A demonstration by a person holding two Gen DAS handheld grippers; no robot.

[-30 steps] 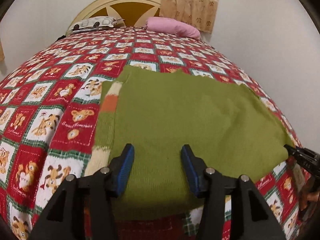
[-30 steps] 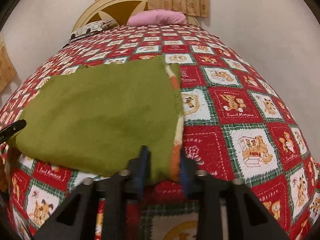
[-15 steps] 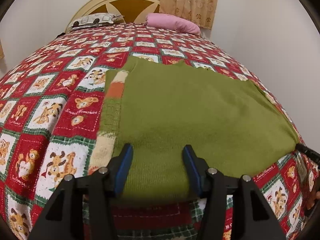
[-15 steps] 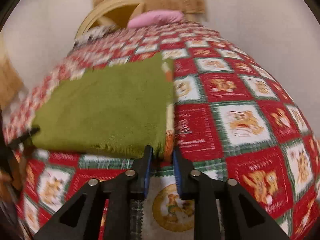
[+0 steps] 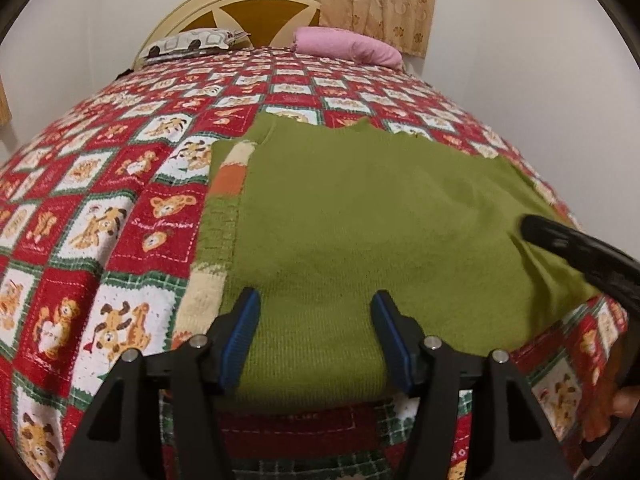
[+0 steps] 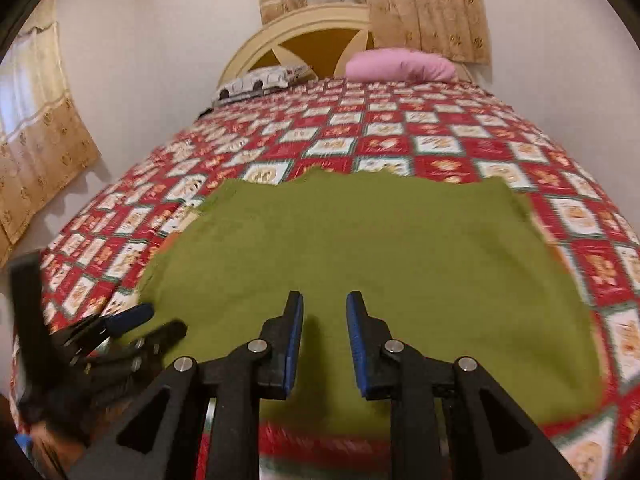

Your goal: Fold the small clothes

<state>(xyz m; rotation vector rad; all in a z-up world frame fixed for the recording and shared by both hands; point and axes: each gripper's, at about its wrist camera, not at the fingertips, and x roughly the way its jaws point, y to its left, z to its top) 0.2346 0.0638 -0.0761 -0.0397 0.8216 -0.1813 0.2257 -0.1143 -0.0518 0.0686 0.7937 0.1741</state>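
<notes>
the green sweater [image 5: 360, 216] lies flat mid-bed, left gripper [image 5: 316, 336] just spreading empty at its 6 o'clock hem, right gripper [image 6: 324, 344] unclenched, empty; a shallow pinch could drag it crooked.

we are in a bedroom of a home. we see a bed [image 5: 100, 184] spread with a red and white quilt [image 6: 440, 128] of cartoon animals, a rounded cream headboard [image 5: 240, 4] against the wall, a pink pillow [image 5: 348, 46] and a patterned pillow [image 5: 192, 42] at its head, and beige flowered curtains [image 6: 432, 8] hanging behind.
</notes>
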